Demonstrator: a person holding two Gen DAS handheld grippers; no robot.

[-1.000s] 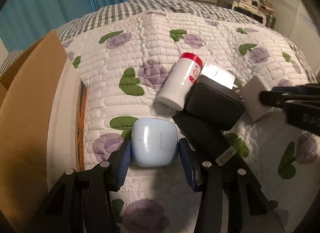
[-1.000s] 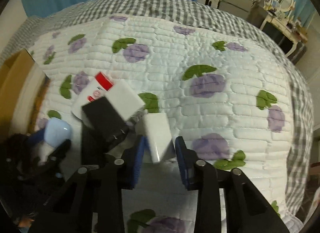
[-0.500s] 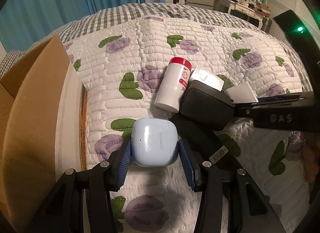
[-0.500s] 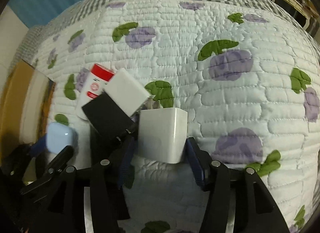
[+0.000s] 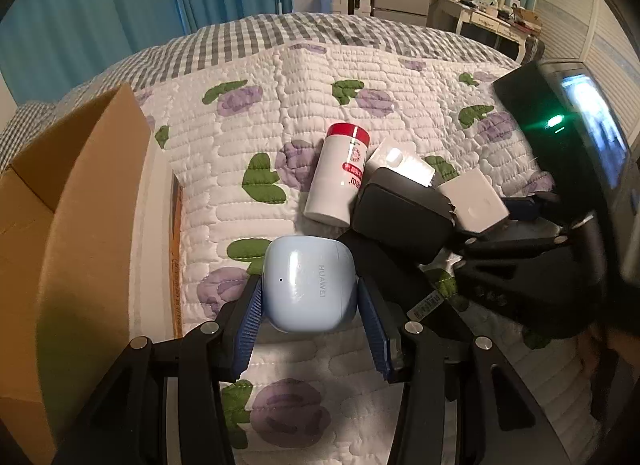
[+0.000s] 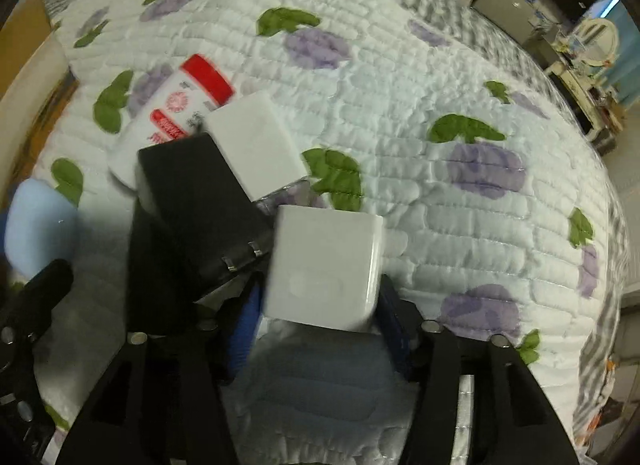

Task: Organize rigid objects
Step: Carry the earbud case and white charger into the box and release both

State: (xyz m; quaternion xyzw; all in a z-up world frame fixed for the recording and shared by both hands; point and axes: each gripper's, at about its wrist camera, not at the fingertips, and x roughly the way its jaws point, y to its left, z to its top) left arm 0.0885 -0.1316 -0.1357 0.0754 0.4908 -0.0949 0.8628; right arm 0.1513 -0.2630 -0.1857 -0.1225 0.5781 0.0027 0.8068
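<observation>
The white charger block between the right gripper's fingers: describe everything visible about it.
The white charger block is a smooth, glossy, plastic-looking cuboid with rounded edges and a faint oval recess on its near face. It sits tilted on the quilt, between the blue pads of the right hand-held gripper, whose jaws have just been closing; the pads seem to touch its sides. The black charger lies against its left edge, prongs toward it.
</observation>
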